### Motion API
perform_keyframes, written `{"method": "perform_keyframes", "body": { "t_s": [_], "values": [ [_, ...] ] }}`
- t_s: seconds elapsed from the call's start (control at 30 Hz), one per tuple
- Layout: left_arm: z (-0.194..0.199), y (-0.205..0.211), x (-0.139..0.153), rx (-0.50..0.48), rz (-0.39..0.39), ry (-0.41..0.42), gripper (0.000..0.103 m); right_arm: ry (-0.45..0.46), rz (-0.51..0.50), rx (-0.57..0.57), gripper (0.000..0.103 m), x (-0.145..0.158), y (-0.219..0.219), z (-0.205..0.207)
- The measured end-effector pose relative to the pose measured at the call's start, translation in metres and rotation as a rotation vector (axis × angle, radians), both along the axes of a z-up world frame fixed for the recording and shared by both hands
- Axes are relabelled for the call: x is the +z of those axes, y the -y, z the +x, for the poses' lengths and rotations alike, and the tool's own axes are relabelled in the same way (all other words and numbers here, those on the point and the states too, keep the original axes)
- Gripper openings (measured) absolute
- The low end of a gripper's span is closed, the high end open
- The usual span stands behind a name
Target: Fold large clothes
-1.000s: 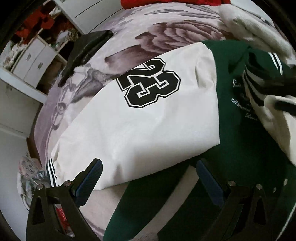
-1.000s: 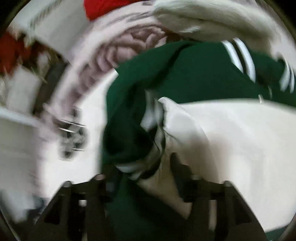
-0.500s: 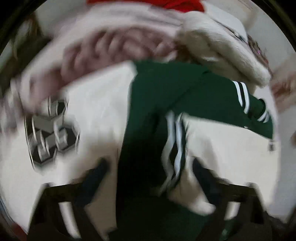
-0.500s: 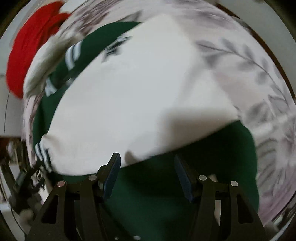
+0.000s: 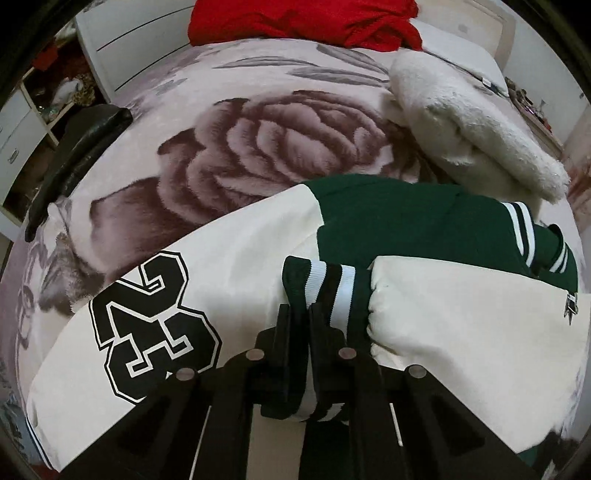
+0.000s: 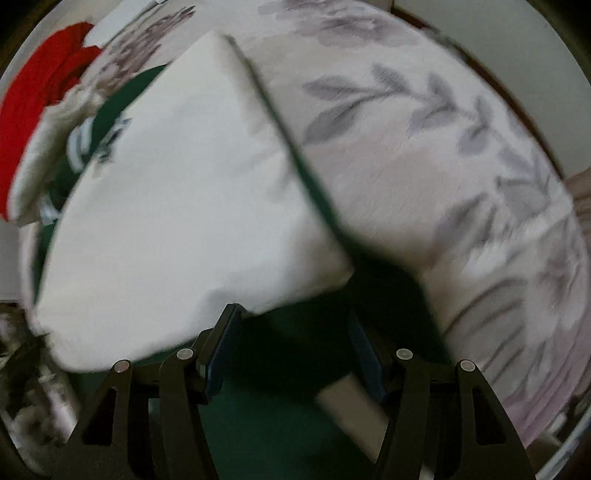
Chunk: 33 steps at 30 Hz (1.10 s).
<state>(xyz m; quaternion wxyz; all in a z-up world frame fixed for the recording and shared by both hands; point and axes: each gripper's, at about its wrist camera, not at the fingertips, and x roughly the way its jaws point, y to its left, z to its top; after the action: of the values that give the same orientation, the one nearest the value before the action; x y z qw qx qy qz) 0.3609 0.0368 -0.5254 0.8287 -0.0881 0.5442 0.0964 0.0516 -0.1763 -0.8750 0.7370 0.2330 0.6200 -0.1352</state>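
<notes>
1. Since a second ago our left tongs [image 5: 308, 314] have swung across the jacket [image 5: 406, 221], jaws closing, clenched on its striped cuff [image 5: 325, 280].
2. Our right tongs [image 6: 291, 347] hang released over the green hem.
3. It lies mid-bed [image 5: 258, 147].

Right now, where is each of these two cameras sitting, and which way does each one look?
Left wrist: on the left gripper, looking steeply down its fingers, closing on the jacket's striped cuff; numbered sleeve beside it.
Right wrist: on the right gripper, looking down; jaws apart over green fabric.
Shared: the varsity jacket, floral blanket, red garment. Only the grippers show.
</notes>
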Motion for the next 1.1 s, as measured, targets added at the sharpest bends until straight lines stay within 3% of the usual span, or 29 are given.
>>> {"method": "perform_keyframes", "body": {
  "t_s": [0.17, 0.27, 0.33, 0.37, 0.4, 0.5, 0.63, 0.7, 0.8, 0.87, 0.93, 0.97, 1.03, 1.1],
  "values": [
    [-0.015, 0.001, 0.001, -0.004, -0.045, -0.002, 0.014, -0.019, 0.012, -0.1, 0.06, -0.013, 0.027, -0.007],
    [-0.028, -0.006, 0.011, 0.008, -0.093, 0.013, 0.02, -0.044, -0.014, -0.051, 0.061, -0.006, 0.019, -0.015],
    [-0.037, -0.014, 0.022, 0.029, -0.122, 0.041, 0.049, -0.063, -0.016, -0.002, 0.062, 0.01, 0.002, -0.01],
    [-0.043, -0.019, 0.028, 0.033, -0.142, 0.054, 0.081, -0.065, -0.019, 0.017, 0.065, 0.014, -0.011, -0.002],
    [-0.053, -0.029, 0.037, 0.044, -0.162, 0.074, 0.098, -0.068, -0.027, 0.037, 0.068, 0.02, -0.019, -0.005],
    [-0.088, -0.062, 0.057, 0.121, -0.165, 0.107, 0.098, -0.072, -0.038, 0.105, 0.073, 0.034, -0.054, -0.016],
    [-0.174, -0.134, 0.056, 0.381, -0.236, 0.048, 0.098, -0.071, 0.004, 0.198, 0.075, 0.034, -0.11, -0.022],
    [-0.224, -0.167, 0.042, 0.547, -0.304, -0.009, 0.098, -0.077, 0.03, 0.254, 0.075, 0.029, -0.139, -0.023],
    [-0.295, -0.207, 0.005, 0.773, -0.465, -0.082, 0.097, -0.067, 0.048, 0.332, 0.075, 0.023, -0.182, -0.02],
    [-0.335, -0.231, -0.026, 0.926, -0.598, -0.059, 0.097, -0.054, 0.068, 0.366, 0.075, 0.02, -0.209, -0.011],
    [-0.352, -0.244, -0.048, 1.018, -0.665, -0.011, 0.097, -0.032, 0.104, 0.382, 0.075, 0.016, -0.232, -0.008],
    [-0.357, -0.253, -0.057, 1.069, -0.68, 0.033, 0.091, -0.017, 0.112, 0.39, 0.075, 0.019, -0.243, 0.006],
    [-0.361, -0.267, -0.063, 1.162, -0.64, 0.089, 0.068, 0.002, 0.092, 0.409, 0.075, 0.018, -0.254, 0.017],
    [-0.356, -0.278, -0.057, 1.206, -0.582, 0.153, 0.036, 0.01, 0.081, 0.419, 0.075, 0.016, -0.265, 0.044]
  ]
}}
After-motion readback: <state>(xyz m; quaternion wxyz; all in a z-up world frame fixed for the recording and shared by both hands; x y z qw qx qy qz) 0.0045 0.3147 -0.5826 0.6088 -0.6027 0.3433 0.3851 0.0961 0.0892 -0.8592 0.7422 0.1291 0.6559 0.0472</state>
